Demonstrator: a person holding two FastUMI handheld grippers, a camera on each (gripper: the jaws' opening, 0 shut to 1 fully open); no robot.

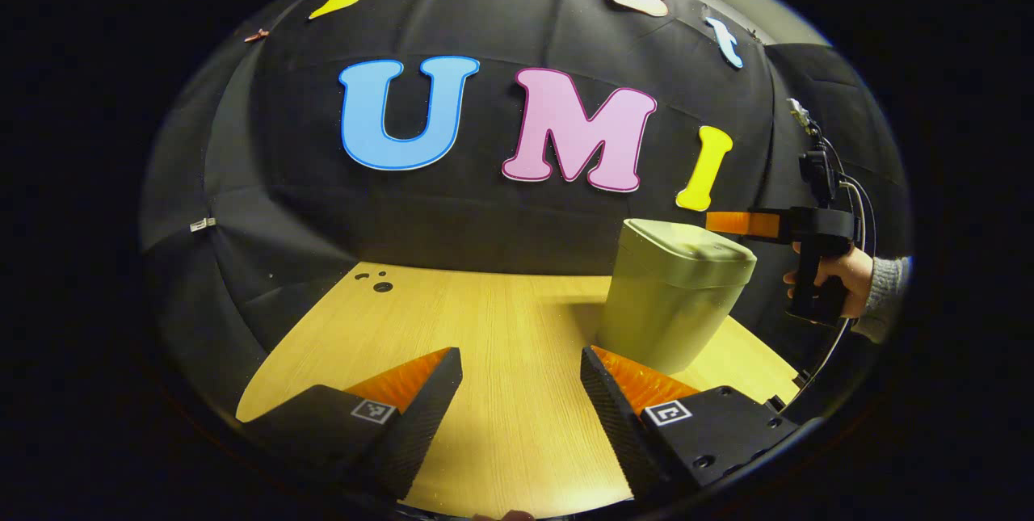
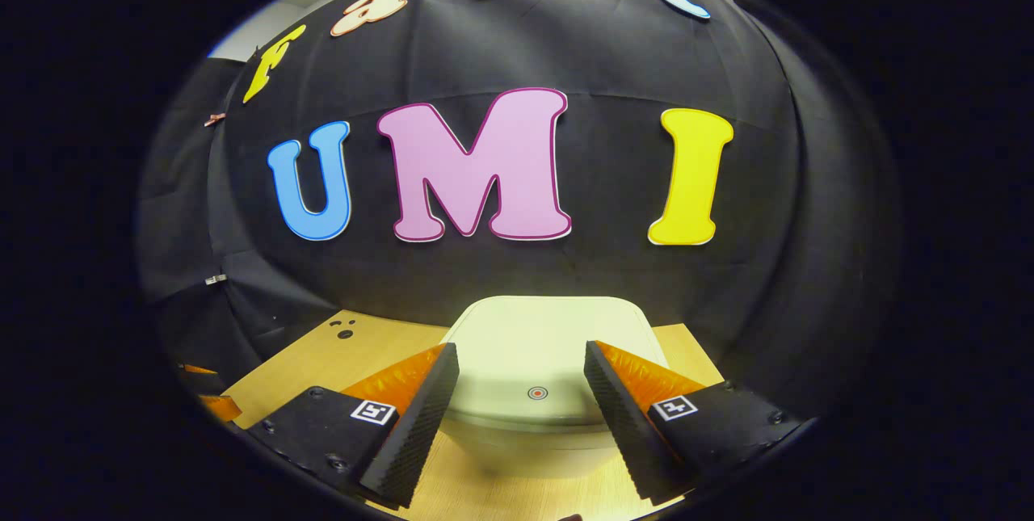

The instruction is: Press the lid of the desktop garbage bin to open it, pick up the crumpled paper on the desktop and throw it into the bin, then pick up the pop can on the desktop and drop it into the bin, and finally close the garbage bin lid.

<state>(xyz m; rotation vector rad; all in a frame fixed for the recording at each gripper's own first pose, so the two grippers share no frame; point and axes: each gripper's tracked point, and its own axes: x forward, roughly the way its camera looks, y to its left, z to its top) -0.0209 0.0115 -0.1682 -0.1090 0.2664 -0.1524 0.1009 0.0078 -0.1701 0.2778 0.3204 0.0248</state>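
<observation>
While the wooden table [image 1: 501,319] carries the garbage bin [image 1: 674,303] at its far right, lid [image 2: 549,343] down, my right gripper [image 2: 521,392] hovers spread just above it. I judge the press should land squarely on the small round mark [image 2: 537,393]; my left gripper [image 1: 521,392] waits spread, holding nothing.

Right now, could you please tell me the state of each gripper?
Left gripper: open, holding nothing, over the table.
Right gripper: open, holding nothing, above the closed garbage bin lid.
</observation>
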